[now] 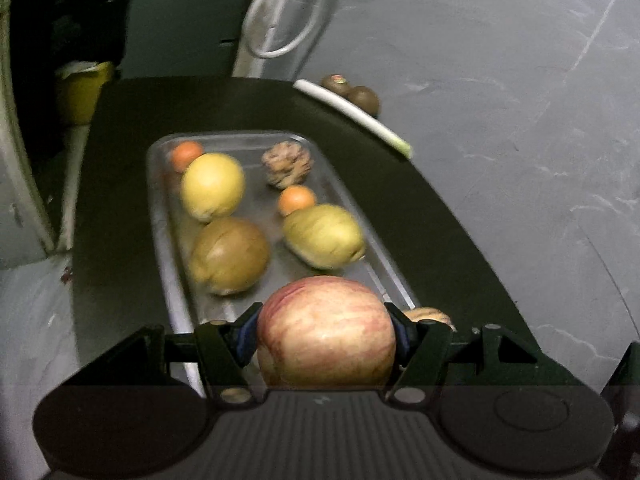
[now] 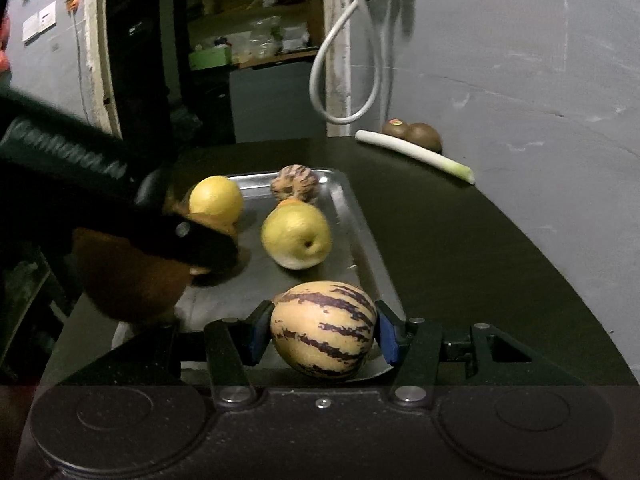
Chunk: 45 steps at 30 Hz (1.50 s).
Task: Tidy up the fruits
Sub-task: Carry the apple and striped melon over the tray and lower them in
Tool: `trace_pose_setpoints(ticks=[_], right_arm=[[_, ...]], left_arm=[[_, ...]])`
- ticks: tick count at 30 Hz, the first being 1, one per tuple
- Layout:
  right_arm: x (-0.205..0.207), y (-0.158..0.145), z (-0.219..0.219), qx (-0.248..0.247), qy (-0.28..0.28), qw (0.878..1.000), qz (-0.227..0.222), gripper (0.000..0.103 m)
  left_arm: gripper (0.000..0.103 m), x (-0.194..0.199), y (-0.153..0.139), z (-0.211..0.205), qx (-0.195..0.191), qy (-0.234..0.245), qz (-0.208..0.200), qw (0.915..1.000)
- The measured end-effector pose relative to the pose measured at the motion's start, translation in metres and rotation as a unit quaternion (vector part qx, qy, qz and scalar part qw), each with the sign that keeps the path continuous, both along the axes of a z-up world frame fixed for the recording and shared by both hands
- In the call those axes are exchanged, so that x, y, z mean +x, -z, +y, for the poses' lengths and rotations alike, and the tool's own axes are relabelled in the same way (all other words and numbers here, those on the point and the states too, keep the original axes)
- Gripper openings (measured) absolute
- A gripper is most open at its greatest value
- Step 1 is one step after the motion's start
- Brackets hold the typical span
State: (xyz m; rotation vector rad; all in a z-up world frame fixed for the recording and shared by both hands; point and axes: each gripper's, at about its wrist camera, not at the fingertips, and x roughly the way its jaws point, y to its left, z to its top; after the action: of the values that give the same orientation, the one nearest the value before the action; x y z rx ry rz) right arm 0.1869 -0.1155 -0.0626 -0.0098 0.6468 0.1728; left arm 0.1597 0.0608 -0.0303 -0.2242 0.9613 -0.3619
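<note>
My left gripper [image 1: 326, 332] is shut on a red and yellow apple [image 1: 326, 344], held over the near end of a metal tray [image 1: 160, 240]. On the tray lie a yellow round fruit [image 1: 212, 184], a brown round fruit [image 1: 230, 256], a yellow-green pear [image 1: 324, 236], two small oranges [image 1: 297, 199] and a striped fruit [image 1: 288, 164]. My right gripper [image 2: 323, 332] is shut on a cream melon with purple stripes [image 2: 324, 330], just above the near right corner of the tray [image 2: 360, 232]. The left gripper's dark body [image 2: 192, 240] hides the tray's left part in the right wrist view.
The tray sits on a dark tabletop [image 2: 460, 248]. A white leek [image 2: 416, 154] and two kiwis [image 2: 412, 134] lie at the table's far right edge by the grey wall. A white cable loop [image 2: 344, 80] hangs behind the table. A dark sleeve [image 2: 60, 148] reaches in from the left.
</note>
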Motion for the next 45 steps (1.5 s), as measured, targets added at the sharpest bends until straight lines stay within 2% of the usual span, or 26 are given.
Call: trace_pose_setpoints(ticks=[7, 21, 45], right_arm=[[-0.008, 0.004, 0.016, -0.008, -0.017, 1.0, 0.001, 0.055], [0.005, 0.014, 0.015, -0.023, -0.044, 0.999, -0.001, 0.055], [0.019, 0.016, 0.006, -0.017, -0.068, 0.998, -0.003, 0.055]], left_arm=[[0.066, -0.009, 0.011, 0.017, 0.0, -0.027, 0.019, 0.9995], [0.066, -0.005, 0.031, 0.021, -0.001, -0.044, 0.039, 0.9983], [0.066, 0.012, 0.041, 0.01, 0.024, -0.058, 0.029, 0.9976]])
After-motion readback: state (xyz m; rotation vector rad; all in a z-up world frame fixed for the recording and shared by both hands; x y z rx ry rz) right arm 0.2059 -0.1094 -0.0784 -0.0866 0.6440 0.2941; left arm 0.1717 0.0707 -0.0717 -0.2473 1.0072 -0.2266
